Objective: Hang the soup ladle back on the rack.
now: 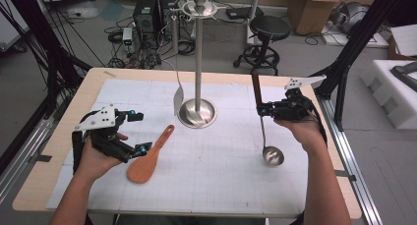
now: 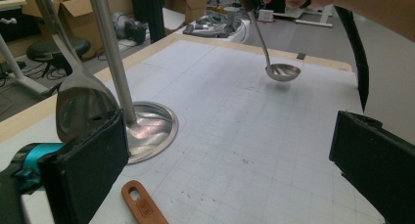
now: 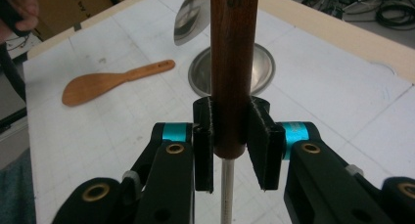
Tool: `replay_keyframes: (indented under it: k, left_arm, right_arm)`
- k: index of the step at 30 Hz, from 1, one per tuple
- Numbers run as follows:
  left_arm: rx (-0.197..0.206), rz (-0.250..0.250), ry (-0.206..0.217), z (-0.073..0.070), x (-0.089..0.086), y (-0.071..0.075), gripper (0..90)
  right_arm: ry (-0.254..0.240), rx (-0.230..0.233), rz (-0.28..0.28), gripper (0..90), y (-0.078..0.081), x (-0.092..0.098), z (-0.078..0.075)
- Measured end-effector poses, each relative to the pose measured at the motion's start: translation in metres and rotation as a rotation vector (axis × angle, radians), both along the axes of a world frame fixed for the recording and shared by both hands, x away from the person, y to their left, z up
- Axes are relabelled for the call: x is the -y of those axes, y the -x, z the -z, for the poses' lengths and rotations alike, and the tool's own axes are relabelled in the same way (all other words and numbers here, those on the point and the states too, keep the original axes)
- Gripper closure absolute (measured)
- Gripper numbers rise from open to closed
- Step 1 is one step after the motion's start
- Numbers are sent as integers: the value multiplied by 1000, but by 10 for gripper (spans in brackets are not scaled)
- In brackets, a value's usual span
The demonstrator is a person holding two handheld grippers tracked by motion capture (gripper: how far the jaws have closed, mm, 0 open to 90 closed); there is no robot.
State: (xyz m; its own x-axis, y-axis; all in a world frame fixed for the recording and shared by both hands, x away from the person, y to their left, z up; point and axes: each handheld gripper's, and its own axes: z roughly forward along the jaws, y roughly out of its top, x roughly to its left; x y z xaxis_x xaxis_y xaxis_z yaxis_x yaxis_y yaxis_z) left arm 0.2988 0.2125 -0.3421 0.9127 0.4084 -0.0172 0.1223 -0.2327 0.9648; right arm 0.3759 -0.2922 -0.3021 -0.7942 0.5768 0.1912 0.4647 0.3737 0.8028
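A steel ladle with a dark wooden handle (image 1: pixel 255 90) hangs upright, and its bowl (image 1: pixel 273 155) sits low over the white mat. My right gripper (image 1: pixel 263 110) is shut on the lower end of that wooden handle (image 3: pixel 234 62), with both pads of the right gripper (image 3: pixel 232 150) pressed on it. The ladle bowl (image 2: pixel 284 72) casts a shadow just under it. My left gripper (image 1: pixel 139 131) is open above the mat, nothing between the jaws of the left gripper (image 2: pixel 230 170). A wooden rice spatula (image 1: pixel 147 158) lies flat beside it, handle (image 2: pixel 142 204) pointing to the stand.
A tall steel utensil stand (image 1: pixel 198 53) rises from a round base (image 1: pixel 196 113) at the mat's far middle. A metal spatula (image 1: pixel 178 98) hangs from it on the left side. A stool, boxes and cables are on the floor beyond the table.
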Motion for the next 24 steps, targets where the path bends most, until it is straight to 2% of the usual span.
replay_keyframes:
  k: [13, 20, 24]
  left_arm:
    - [2, 8, 0, -1, 1, 1, 17]
    - [5, 7, 1, -1, 2, 2, 18]
    - [5, 6, 2, -2, 2, 2, 18]
  right_arm:
    - [-1, 34, -45, 745, -6, -11, -46]
    - [-11, 57, -77, 745, -9, -20, -63]
    - [-1, 70, -94, 745, -10, -28, -74]
